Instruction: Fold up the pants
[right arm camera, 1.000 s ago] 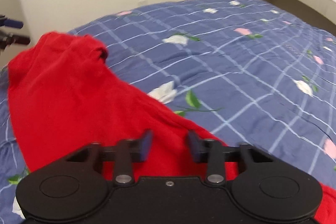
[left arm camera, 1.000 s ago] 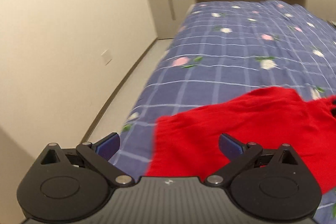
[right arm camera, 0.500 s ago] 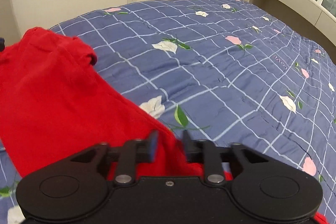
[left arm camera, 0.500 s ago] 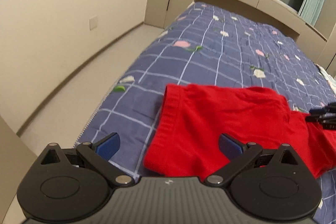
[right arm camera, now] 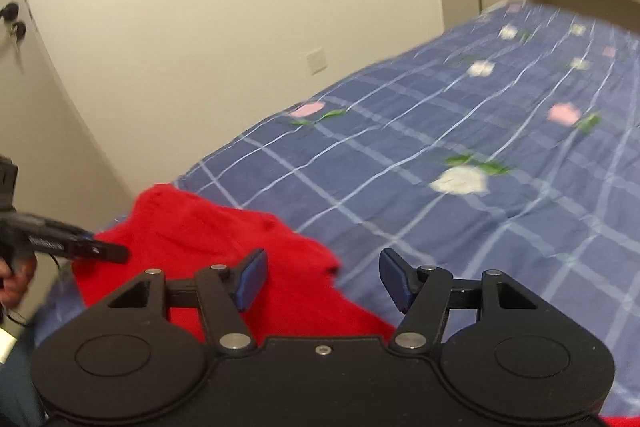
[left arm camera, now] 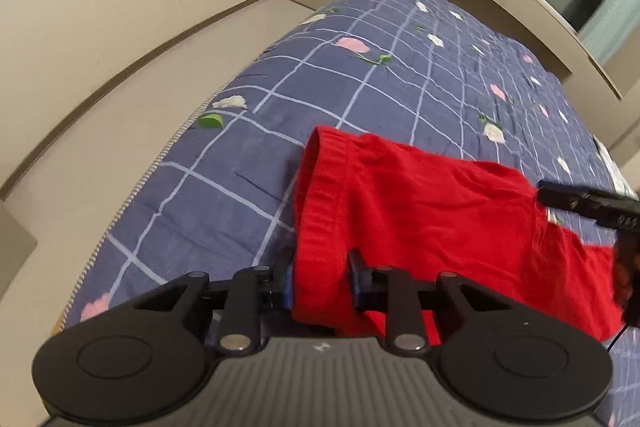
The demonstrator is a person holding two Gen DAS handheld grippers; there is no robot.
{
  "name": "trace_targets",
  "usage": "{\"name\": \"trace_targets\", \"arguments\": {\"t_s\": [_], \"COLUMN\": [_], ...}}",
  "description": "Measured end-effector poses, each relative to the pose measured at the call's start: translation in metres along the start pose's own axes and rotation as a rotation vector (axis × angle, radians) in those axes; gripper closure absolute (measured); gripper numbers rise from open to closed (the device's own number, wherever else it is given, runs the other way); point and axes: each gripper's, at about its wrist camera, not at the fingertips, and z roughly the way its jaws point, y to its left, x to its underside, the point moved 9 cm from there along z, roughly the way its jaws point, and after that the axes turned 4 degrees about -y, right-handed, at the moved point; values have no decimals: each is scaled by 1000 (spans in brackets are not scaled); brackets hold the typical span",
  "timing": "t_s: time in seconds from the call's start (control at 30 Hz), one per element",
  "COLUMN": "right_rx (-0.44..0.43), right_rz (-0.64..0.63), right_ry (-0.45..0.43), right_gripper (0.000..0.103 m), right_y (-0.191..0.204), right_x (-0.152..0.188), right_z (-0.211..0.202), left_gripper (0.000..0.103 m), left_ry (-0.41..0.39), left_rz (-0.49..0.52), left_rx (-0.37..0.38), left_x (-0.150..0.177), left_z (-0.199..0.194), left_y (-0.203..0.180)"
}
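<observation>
Now, left side first: your left gripper (left arm camera: 320, 281) points steeply down at the near left edge of the bed (left arm camera: 224, 195), jaws closing, with the waistband (left arm camera: 320, 203) corner of the red pants (left arm camera: 420, 211) between the blue pads. Cloth fills the gap and the pads look to be pressing it; judged a grip just forming.

Pants lie flat on the bed near its near edge, long axis running left to right, waistband at the left end, legs trailing right toward your other tool.

Right gripper (right arm camera: 322, 279): jaws opening, pads well apart, nothing between them. Red cloth lies under and left of the left pad; bare bed cover lies under the right pad. Tool tilted down, frame blurred.

Judgement: the next fold turns on the waistband end, and your left hand is the nearer one. Right hand needs a fresh hold further along the legs.
</observation>
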Motion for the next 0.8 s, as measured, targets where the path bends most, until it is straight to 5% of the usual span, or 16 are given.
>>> {"name": "trace_targets", "arguments": {"t_s": [0.07, 0.1, 0.13, 0.37, 0.6, 0.8], "right_rx": [-29, -32, -8, 63, 175, 251], "right_rz": [38, 40, 25, -59, -131, -183], "right_ry": [25, 32, 35, -53, -23, -12], "right_gripper": [55, 82, 98, 99, 98, 82], "right_y": [4, 7, 8, 24, 24, 21], "right_x": [1, 1, 1, -13, 2, 21], "right_z": [13, 17, 20, 7, 26, 42], "left_gripper": [78, 78, 78, 78, 77, 72], "left_ry": [-27, -50, -69, -213, -100, -51], "left_rz": [2, 7, 13, 132, 125, 111], "left_rx": [-13, -21, -27, -55, -132, -177], "left_x": [-2, -4, -6, -19, 1, 10], "left_z": [-9, -16, -23, -87, -50, -41], "left_y": [-4, -6, -10, -34, -17, -9]}}
